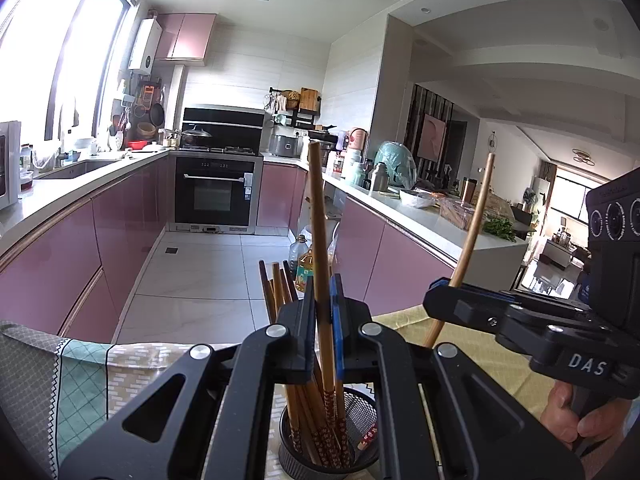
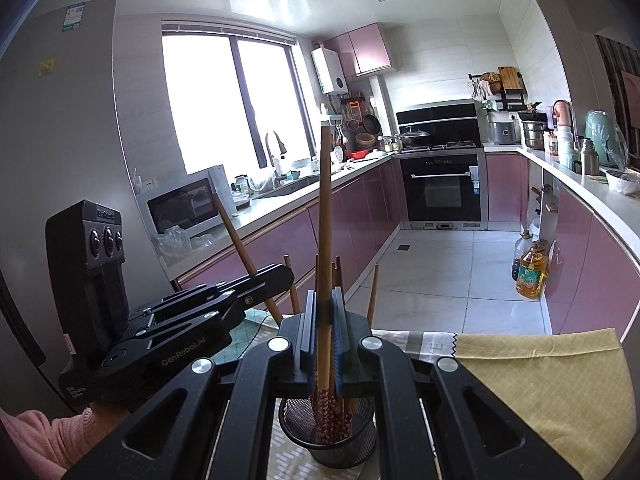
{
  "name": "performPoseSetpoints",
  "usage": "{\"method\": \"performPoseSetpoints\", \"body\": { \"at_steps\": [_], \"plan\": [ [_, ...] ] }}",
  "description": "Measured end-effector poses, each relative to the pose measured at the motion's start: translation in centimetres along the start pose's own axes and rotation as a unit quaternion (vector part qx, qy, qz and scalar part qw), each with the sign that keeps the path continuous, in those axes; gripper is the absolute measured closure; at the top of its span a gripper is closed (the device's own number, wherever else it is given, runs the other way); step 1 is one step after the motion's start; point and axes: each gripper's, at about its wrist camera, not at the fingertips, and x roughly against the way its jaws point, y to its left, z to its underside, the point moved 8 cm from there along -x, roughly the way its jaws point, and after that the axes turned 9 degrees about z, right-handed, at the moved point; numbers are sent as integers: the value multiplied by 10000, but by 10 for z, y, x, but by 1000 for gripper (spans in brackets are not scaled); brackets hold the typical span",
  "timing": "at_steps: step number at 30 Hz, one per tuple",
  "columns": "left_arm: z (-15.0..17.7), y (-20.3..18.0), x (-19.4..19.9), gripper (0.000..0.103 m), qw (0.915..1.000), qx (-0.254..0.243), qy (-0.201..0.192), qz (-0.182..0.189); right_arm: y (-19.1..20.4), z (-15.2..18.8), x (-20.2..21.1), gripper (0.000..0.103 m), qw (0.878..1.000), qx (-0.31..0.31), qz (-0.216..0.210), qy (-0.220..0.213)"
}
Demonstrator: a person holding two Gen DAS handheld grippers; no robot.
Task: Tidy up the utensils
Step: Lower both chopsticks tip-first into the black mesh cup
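A black mesh holder stands on the table with several red-patterned wooden chopsticks upright in it. My left gripper is shut on one chopstick that stands nearly upright, its patterned end down in the holder. My right gripper is shut on another upright chopstick, whose patterned end also dips into the holder. Each view shows the other gripper beside the holder: the right gripper gripping its tilted chopstick, and the left gripper gripping its slanted chopstick.
A patterned tablecloth and a yellow cloth cover the table. Beyond the table's edge are a tiled floor, pink cabinets, an oven and oil bottles. A hand and a pink sleeve show at the sides.
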Motion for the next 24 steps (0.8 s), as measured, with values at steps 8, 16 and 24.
{"method": "performPoseSetpoints", "body": {
  "at_steps": [8,16,24],
  "plan": [
    [1,1,8,96,9999,-31,72,70,-8,11,-9,97,9998,-64,38,198],
    [0,-4,22,96,9996,-114,97,226,-9,16,-16,97,9995,-66,66,302],
    [5,-4,27,96,9985,-309,358,273,-5,31,-33,97,9980,39,49,633]
  ]
}}
